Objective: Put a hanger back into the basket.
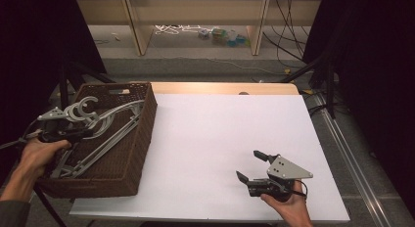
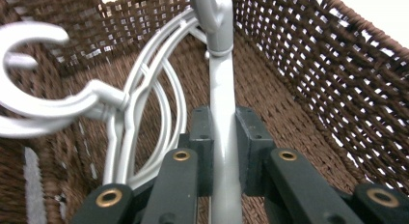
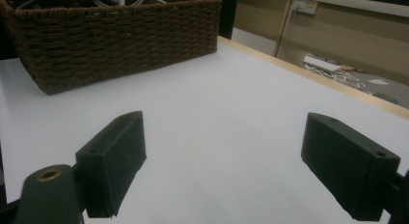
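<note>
Fingers (image 2: 200,147) of the left gripper (image 2: 224,151) pinch a grey hanger (image 2: 223,113) inside the brown basket (image 1: 142,139), among other hangers (image 1: 105,120). Nothing is out on the white table (image 1: 215,139) yet; lifting remains. Right gripper (image 1: 254,166) waits over the table, jaws wide, empty.

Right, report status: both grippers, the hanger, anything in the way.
Left gripper shut on grey hanger inside wicker basket. Right gripper open over bare white table. Other hangers crowd alongside.
</note>
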Tool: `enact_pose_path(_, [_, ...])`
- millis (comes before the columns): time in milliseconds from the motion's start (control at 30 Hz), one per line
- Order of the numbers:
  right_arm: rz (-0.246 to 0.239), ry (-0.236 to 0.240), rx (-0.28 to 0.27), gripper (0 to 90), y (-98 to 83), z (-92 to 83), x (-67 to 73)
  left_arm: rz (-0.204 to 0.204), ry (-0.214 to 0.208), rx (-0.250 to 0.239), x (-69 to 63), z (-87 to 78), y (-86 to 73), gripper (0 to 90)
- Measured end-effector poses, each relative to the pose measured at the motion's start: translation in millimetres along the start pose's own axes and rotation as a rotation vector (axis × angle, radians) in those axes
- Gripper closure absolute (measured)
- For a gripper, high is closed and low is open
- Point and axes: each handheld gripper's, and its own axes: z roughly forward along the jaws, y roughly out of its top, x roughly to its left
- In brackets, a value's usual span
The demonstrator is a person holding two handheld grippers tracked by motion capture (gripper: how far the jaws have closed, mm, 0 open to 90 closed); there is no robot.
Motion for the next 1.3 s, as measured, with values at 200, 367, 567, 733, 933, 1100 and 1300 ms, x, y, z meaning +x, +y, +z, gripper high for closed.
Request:
enact_pose_path(200, [-0.001, 0.000, -0.001, 16.7, 0.0, 0.1, 0.0, -0.035, 0.039, 0.030, 5.5, 5.3, -2.4, 78.1])
enact_pose_path(367, [-0.001, 0.005, 0.001, 16.8, -0.2, 0.6, -0.2, -0.056, 0.087, 0.061, 6.1, 6.7, -1.5, 74.9])
enact_pose_path(567, [-0.002, 0.005, 0.003, 16.8, -0.4, 0.9, -0.4, -0.084, 0.136, 0.082, 8.8, 10.4, -3.8, 70.3])
enact_pose_path(733, [0.002, 0.011, 0.001, 16.8, -0.8, 1.3, -0.5, -0.100, 0.174, 0.095, 10.1, 10.7, -4.5, 67.7])
enact_pose_path(933, [0.007, 0.012, 0.003, 16.8, -0.3, 0.9, -0.9, -0.158, 0.237, 0.038, 9.4, 0.4, -3.2, 51.4])
enact_pose_path(1100, [0.001, 0.004, 0.000, 16.8, -0.2, 1.0, -0.2, -0.227, 0.246, -0.082, 0.9, -5.9, 2.5, 44.2])
enact_pose_path(1300, [0.001, 0.002, -0.003, 16.8, 0.3, 0.5, -0.3, -0.207, 0.221, -0.148, -16.9, -16.9, 12.5, 32.5])
